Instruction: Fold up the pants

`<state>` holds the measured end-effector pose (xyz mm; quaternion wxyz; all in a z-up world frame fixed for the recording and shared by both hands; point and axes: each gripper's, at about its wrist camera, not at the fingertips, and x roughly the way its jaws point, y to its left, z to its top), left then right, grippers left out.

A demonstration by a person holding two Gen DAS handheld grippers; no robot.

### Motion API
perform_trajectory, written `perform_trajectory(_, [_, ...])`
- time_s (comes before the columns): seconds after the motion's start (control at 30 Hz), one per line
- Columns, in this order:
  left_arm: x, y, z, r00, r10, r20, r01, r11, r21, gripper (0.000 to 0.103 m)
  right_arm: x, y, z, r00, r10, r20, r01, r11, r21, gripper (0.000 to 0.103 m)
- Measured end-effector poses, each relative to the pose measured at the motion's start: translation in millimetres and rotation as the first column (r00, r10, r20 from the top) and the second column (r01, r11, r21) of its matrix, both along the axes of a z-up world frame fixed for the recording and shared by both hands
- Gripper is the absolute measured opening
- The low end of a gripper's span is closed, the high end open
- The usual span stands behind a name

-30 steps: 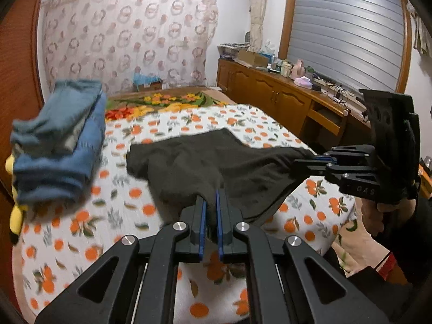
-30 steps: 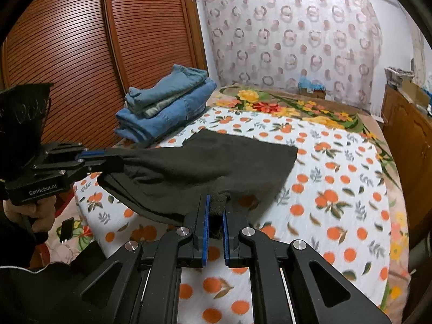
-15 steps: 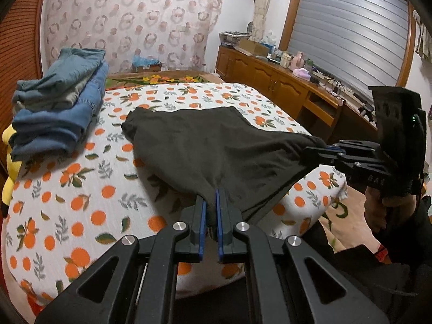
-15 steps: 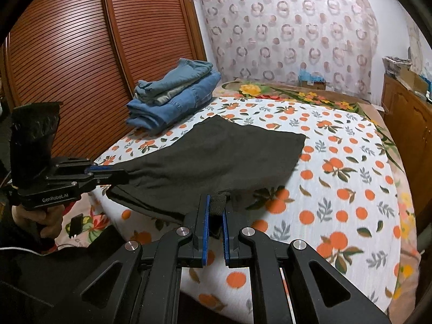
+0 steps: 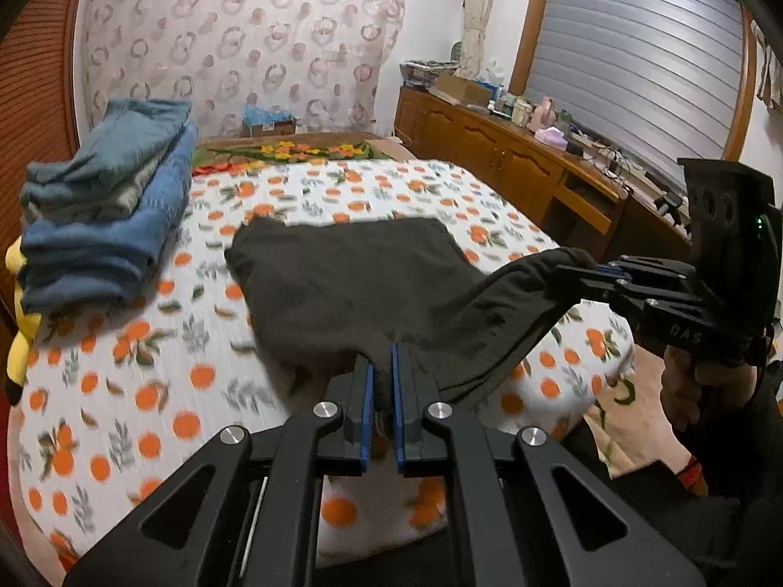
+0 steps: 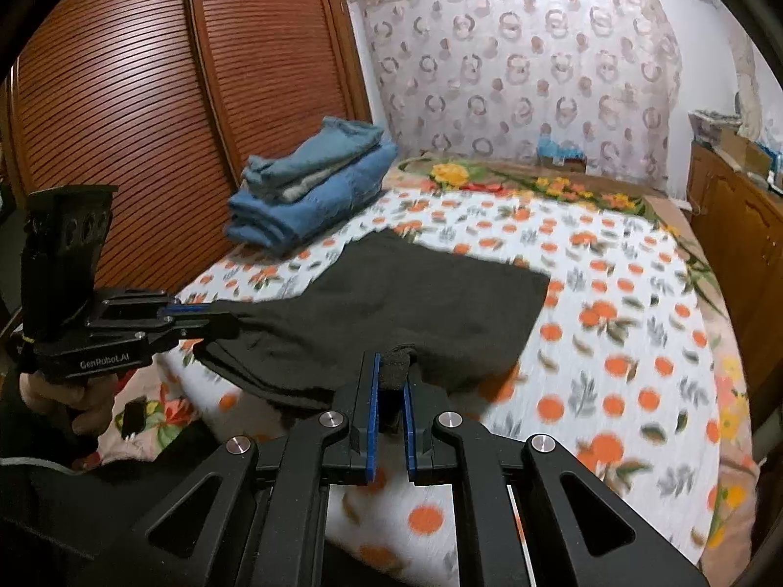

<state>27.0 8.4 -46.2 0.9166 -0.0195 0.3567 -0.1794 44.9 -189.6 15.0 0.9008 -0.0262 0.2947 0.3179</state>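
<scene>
Dark grey pants (image 5: 352, 283) lie partly on the orange-print bed (image 5: 122, 401), their near edge lifted off it. My left gripper (image 5: 380, 376) is shut on one corner of the near edge. My right gripper (image 6: 390, 379) is shut on the other corner, and it also shows in the left wrist view (image 5: 580, 276) at the right, with cloth stretched between the two. In the right wrist view the pants (image 6: 416, 293) spread flat toward the far side, and the left gripper (image 6: 210, 315) holds their left corner.
A stack of folded blue jeans (image 5: 103, 210) sits at the bed's far left, next to a wooden wardrobe (image 6: 147, 98). A wooden dresser (image 5: 514, 161) with clutter runs along the right. A yellow toy (image 5: 19, 342) lies at the bed's left edge.
Both grippers have pulled the pants toward the near edge of the bed and slightly up; the far part slid closer along the cover. Both stay shut on the cloth.
</scene>
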Motion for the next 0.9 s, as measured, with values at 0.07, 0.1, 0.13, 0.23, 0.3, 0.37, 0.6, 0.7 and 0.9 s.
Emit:
perform_trajectory(0.07, [12,0,5,1.000,0.005,0.016,-0.005,1.000,0.015,0.007,11,3,3,1.000,-0.019,0.019,0.020,1.000,-0.001,0.008])
perform_trajectory(0.1, [19,0,7,1.000,0.008,0.020,-0.009,1.000,0.022,0.007,18,5,4,0.999,-0.030,0.026,0.030,1.000,-0.001,0.008])
perform_trajectory(0.13, [26,0,8,1.000,0.012,0.020,-0.012,1.000,0.027,0.007,24,7,5,0.999,-0.039,0.029,0.039,0.999,-0.002,0.008])
perform_trajectory(0.23, [45,3,11,0.999,0.022,0.025,-0.023,0.999,0.036,0.007,38,14,7,0.997,-0.060,0.040,0.060,0.998,-0.007,0.008])
perform_trajectory(0.3, [55,4,12,0.999,0.032,0.026,-0.033,0.999,0.038,0.007,45,18,3,0.996,-0.074,0.043,0.075,0.997,-0.012,0.008])
perform_trajectory(0.37, [66,6,13,0.999,0.043,0.025,-0.044,0.998,0.043,0.007,55,22,-2,0.996,-0.085,0.032,0.085,0.996,-0.010,0.008])
perform_trajectory(0.6, [95,4,12,0.998,0.059,0.027,-0.060,0.996,0.065,0.007,88,31,-11,0.992,-0.122,0.006,0.122,0.992,-0.001,0.008])
perform_trajectory(0.7, [104,6,10,0.997,0.070,0.023,-0.071,0.996,0.059,0.007,101,34,-15,0.991,-0.134,-0.008,0.134,0.991,0.004,0.008])
perform_trajectory(0.9, [112,9,-7,0.996,0.087,0.002,-0.087,0.994,0.062,0.009,123,41,-32,0.989,-0.139,-0.057,0.138,0.990,-0.016,0.008])
